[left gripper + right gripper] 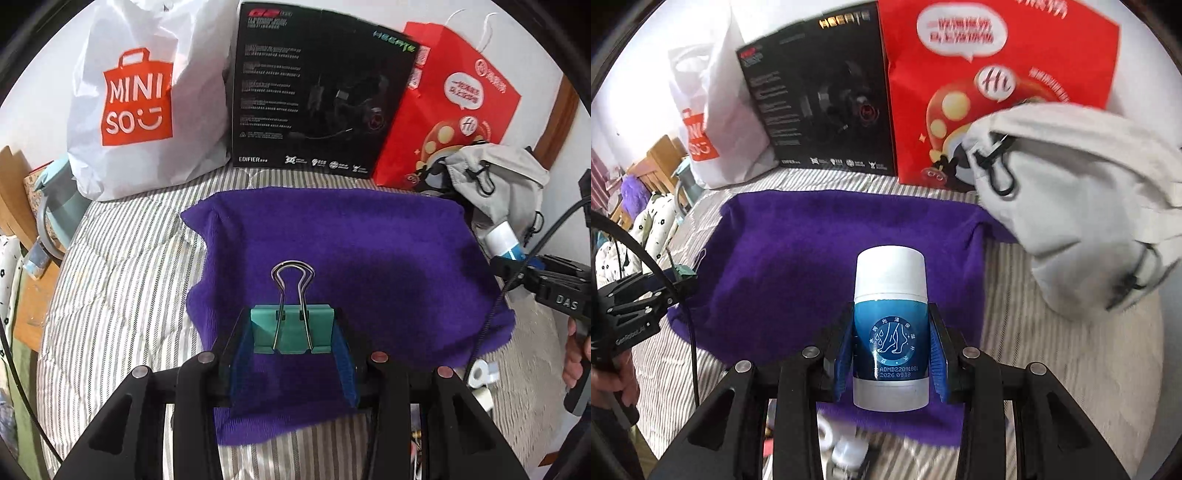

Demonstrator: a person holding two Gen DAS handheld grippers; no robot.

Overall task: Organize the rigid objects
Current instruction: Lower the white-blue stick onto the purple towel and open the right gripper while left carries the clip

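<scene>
Both my wrist cameras sit close above the purple towel (351, 251) (812, 240), facing the bags behind it (shared by both).

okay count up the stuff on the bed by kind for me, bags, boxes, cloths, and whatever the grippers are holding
Bags: 3, white bag, red bag, grey pouch
Boxes: 1, black box
Cloths: 1, purple cloth
Held items: 2, binder clip, bottle
Total: 7

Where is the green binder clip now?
In the left wrist view, the green binder clip sits clamped in the left claw, above the purple towel.
</scene>
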